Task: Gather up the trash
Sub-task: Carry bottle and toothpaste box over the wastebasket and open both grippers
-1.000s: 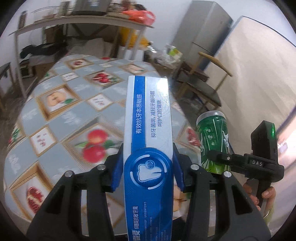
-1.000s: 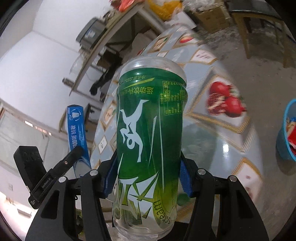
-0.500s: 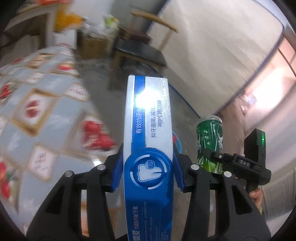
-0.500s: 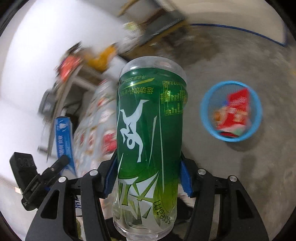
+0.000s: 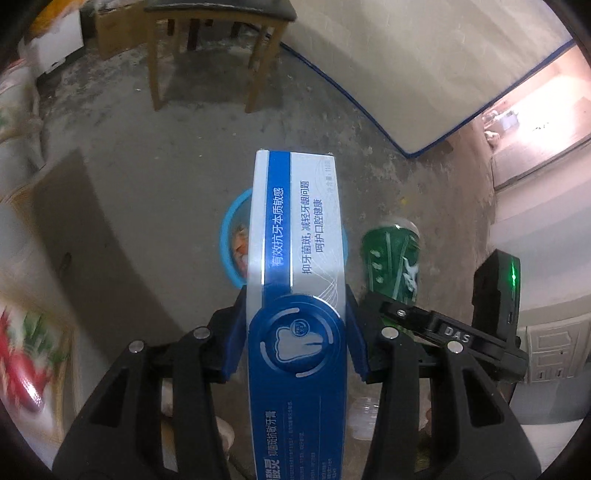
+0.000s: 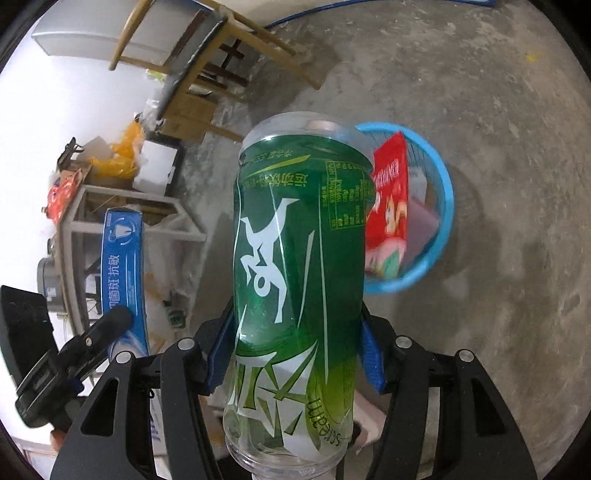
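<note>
Two grippers: left [image 5: 295,332], right [image 6: 295,350]. One box [image 5: 295,229], blue and white. One bottle [image 6: 299,258], green label. One basket [image 6: 445,206], blue, on the floor. One red packet [image 6: 389,206] inside; further contents unclear. One chair [image 5: 218,48], wooden. One cardboard carton [image 5: 118,33] beyond it.

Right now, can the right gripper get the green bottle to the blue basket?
Probably yes. The right gripper is clamped on the green bottle, and the blue basket sits open on the bare floor just beyond it. Nothing stands between them; a red packet already inside still leaves room.
</note>
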